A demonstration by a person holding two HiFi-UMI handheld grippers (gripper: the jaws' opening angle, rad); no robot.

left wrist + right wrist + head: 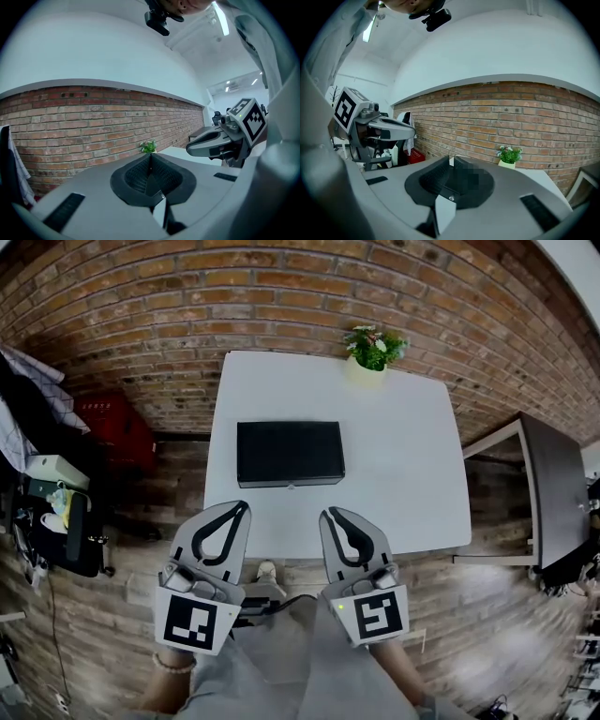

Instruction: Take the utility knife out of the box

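A flat black box (290, 453) lies closed on the white table (412, 474), left of its middle. No utility knife shows in any view. My left gripper (246, 505) hovers at the table's near edge, just short of the box, with its fingertips pressed together and nothing between them. My right gripper (328, 512) hangs beside it at the same edge, its tips also meeting and empty. In the left gripper view my own jaws (150, 154) are shut, and the right gripper (190, 149) shows off to the right. In the right gripper view my own jaws (451, 159) are shut too.
A small potted plant (372, 351) stands at the table's far edge against the brick wall. A red crate (111, 423) and bags (56, 521) sit on the floor at left. A dark side table (555, 488) stands at right. The person's shoe (267, 571) shows below the table edge.
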